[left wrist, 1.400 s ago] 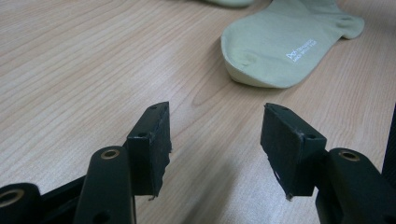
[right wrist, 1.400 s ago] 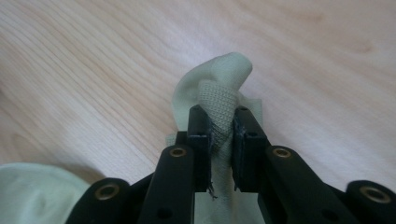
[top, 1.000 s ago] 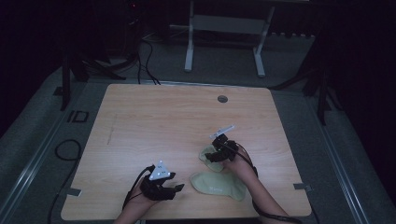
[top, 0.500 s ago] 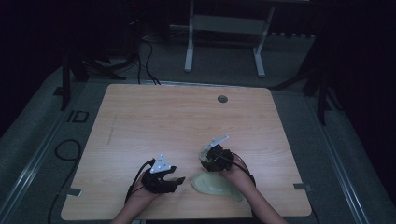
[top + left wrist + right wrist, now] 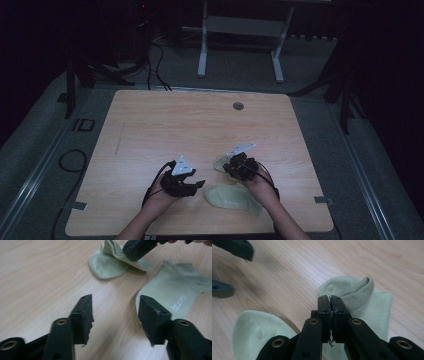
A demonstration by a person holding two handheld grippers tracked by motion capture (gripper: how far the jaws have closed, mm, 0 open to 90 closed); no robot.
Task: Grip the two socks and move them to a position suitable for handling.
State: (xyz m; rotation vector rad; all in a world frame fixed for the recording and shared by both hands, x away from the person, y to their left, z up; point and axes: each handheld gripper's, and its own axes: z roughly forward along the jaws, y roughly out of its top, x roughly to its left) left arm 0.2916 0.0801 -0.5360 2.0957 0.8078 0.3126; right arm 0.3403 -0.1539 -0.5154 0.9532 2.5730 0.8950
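Observation:
Two pale green socks lie on the wooden table (image 5: 200,125). The farther sock (image 5: 219,163) (image 5: 107,263) (image 5: 372,305) has its ribbed cuff raised. My right gripper (image 5: 227,167) (image 5: 330,298) has just been closing and stands shut, pinching that cuff's edge. The nearer sock (image 5: 232,198) (image 5: 172,292) (image 5: 254,332) lies flat. My left gripper (image 5: 197,186) (image 5: 115,312) is open, just left of the flat sock's toe. Its jaws have just been closing a little, with bare wood between them.
A small round grommet (image 5: 238,106) sits near the table's far edge. Cables (image 5: 70,160) lie on the floor to the left, and a white table frame (image 5: 240,30) stands beyond the far edge.
The right gripper's jaws have closed over the farther sock's cuff. The left gripper has drifted a little forward and right, toward the flat sock.

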